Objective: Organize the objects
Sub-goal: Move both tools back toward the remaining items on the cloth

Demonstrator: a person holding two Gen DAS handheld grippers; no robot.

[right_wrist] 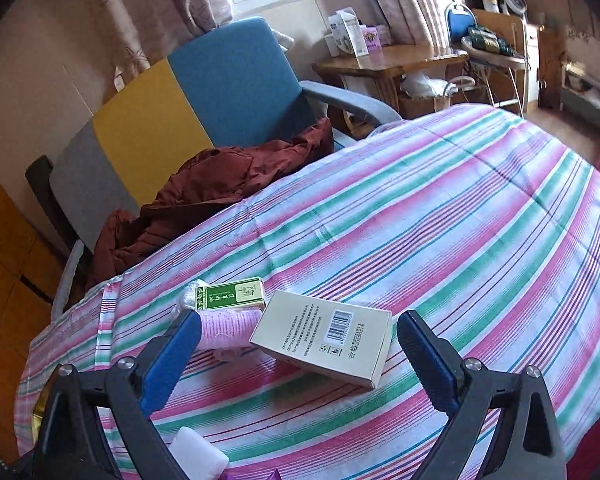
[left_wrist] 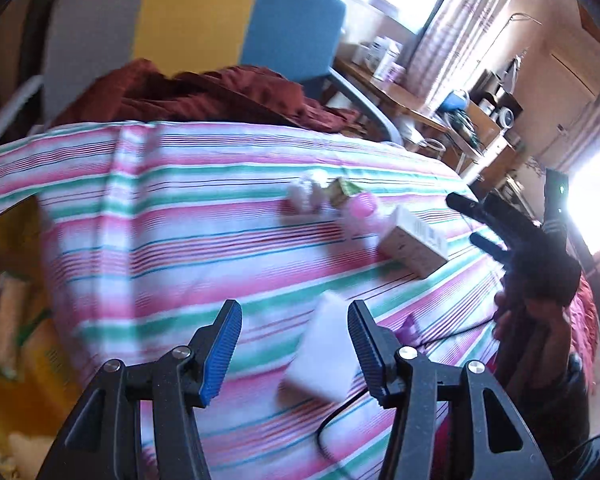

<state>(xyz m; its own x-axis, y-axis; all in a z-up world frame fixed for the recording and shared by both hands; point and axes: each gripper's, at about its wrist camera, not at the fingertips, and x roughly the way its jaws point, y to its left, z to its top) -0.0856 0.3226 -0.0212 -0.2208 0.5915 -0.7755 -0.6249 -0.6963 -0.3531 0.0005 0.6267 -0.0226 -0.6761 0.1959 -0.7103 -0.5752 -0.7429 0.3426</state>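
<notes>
Hovering over the striped bed (right_wrist: 440, 220), your right tool (right_wrist: 298, 344) gapes wide above the beige box (right_wrist: 324, 340); your left tool (left_wrist: 296, 346), half-open, grips nothing near the white block (left_wrist: 324, 352).

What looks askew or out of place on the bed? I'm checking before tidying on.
The beige barcode box lies skewed, one corner lifted onto the pink roll. A white block lies apart, nearer the camera. Nothing looks spilled or damaged.
</notes>
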